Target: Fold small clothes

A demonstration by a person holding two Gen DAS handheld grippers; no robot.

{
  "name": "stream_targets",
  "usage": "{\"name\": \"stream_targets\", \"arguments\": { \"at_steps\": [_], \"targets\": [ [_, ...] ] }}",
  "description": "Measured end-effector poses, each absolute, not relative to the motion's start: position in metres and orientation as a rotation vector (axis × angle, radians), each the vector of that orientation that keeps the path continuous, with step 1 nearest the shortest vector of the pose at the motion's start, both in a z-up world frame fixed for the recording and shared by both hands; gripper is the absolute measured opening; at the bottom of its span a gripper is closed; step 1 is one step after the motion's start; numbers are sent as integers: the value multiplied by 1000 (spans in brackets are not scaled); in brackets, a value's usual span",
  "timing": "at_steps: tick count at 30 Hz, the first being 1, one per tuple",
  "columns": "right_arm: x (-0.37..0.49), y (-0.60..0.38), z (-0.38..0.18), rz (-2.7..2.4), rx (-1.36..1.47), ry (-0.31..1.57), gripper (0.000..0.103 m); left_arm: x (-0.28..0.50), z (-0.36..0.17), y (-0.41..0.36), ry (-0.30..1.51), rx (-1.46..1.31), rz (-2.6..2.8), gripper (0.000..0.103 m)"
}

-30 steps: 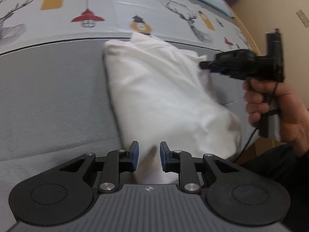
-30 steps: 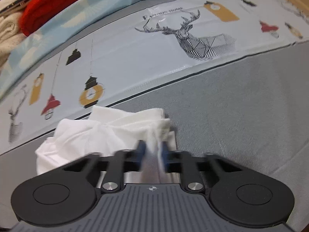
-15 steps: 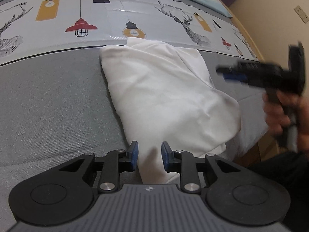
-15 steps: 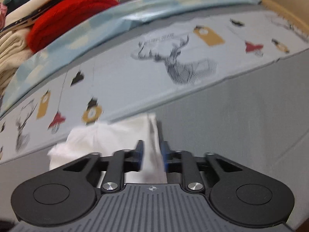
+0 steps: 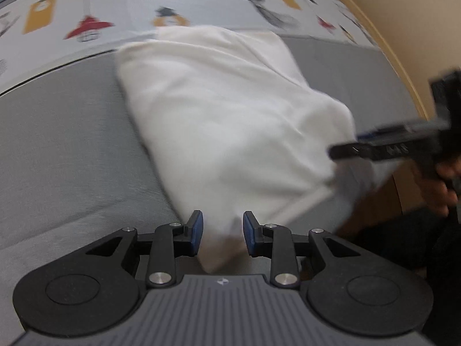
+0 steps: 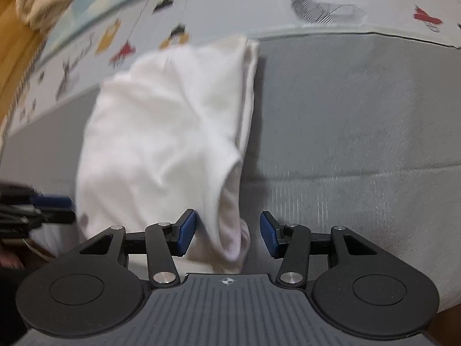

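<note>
Folded white garment [image 5: 230,121] lies on the grey bed [image 5: 63,150], its near corners hidden behind both tools. Left gripper [image 5: 222,235] and right gripper [image 6: 227,235] just opened, cloth loose between their jaws; everything's motion-blurred.

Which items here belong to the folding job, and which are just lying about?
Job: white garment, left claw, right claw.
Lying about: patterned sheet, cream clothes pile.
</note>
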State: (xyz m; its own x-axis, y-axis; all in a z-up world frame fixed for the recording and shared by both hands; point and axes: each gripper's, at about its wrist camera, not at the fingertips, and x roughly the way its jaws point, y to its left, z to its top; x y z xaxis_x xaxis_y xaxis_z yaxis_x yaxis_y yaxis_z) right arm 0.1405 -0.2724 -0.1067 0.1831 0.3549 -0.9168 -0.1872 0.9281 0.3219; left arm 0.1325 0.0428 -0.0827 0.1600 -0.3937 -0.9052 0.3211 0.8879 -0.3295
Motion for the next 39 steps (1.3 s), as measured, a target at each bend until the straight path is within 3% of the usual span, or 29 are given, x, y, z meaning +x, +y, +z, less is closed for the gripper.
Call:
{"name": "stream_targets", "arguments": {
  "at_steps": [1, 3, 4, 5, 6, 12, 14, 15, 23, 30, 36, 39],
  "targets": [
    [139, -272, -109, 388, 132, 1339, 50, 129, -84, 37, 1315, -39, -534, 35],
    [137, -271, -109, 402, 139, 1339, 34, 124, -88, 27, 1310, 16, -550, 36],
    [137, -272, -108, 418, 159, 1334, 16, 122, -92, 23, 1307, 48, -545, 36],
    [137, -273, -105, 429, 177, 1326, 7, 120, -95, 18, 1306, 80, -539, 36],
    [137, -275, -102, 441, 198, 1315, 5, 120, -98, 14, 1304, 112, -535, 36],
    [137, -296, -86, 446, 345, 1271, 4, 112, -116, -4, 1298, 302, -530, 38],
    [137, -300, -85, 448, 369, 1269, 4, 110, -116, -5, 1275, 329, -526, 7],
    [137, -301, -85, 451, 372, 1270, 4, 110, -114, -2, 1274, 318, -528, 5],
    [130, -307, -70, 534, 354, 1251, 4, 85, -72, 40, 1172, 217, -611, 3],
    [114, -281, -98, 556, 77, 1397, 6, 68, -97, 32, 1290, 375, -697, 3],
    [128, -303, -66, 514, 192, 1236, 9, 106, -54, 58, 1133, 8, -662, 6],
    [136, -315, -56, 490, 278, 1133, 9, 120, -51, 59, 1106, -40, -594, 6]
  ]
}}
